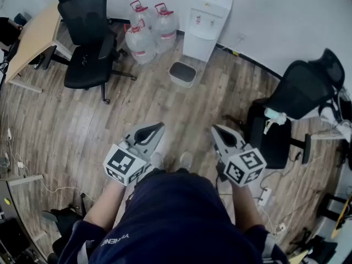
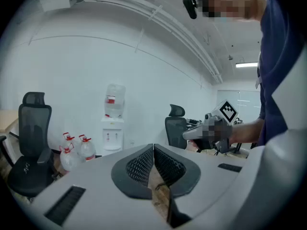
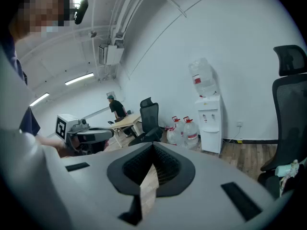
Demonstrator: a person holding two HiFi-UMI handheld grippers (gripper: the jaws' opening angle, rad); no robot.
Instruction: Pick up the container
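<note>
In both gripper views, each tool's broad grey body covers the low floor ahead, so the container (image 1: 182,73) shows only in the head view. It is a small, pale bin with a dark opening, standing on the wood floor well ahead of both tools and slightly nearer the line of the left gripper (image 1: 156,127). Its contents cannot be made out. The top of the water dispenser (image 1: 206,21) just beyond it is cut off by the upper edge of the head view.

The left gripper's jaws are pressed together with nothing between them. The right gripper (image 1: 218,130) is the same, closed and empty. Both are held side by side in front of the person's dark blue shirt (image 1: 170,219), which hides most of the feet.

Beyond the container and to its left, three water bottles (image 1: 147,32) with red caps stand grouped beside the dispenser. A black office chair (image 1: 87,37) stands far ahead-left of the left gripper, by a wooden desk (image 1: 33,37). A second black chair (image 1: 300,100) stands close to the right of the right gripper. Bare floor lies between the tools and the container.
</note>
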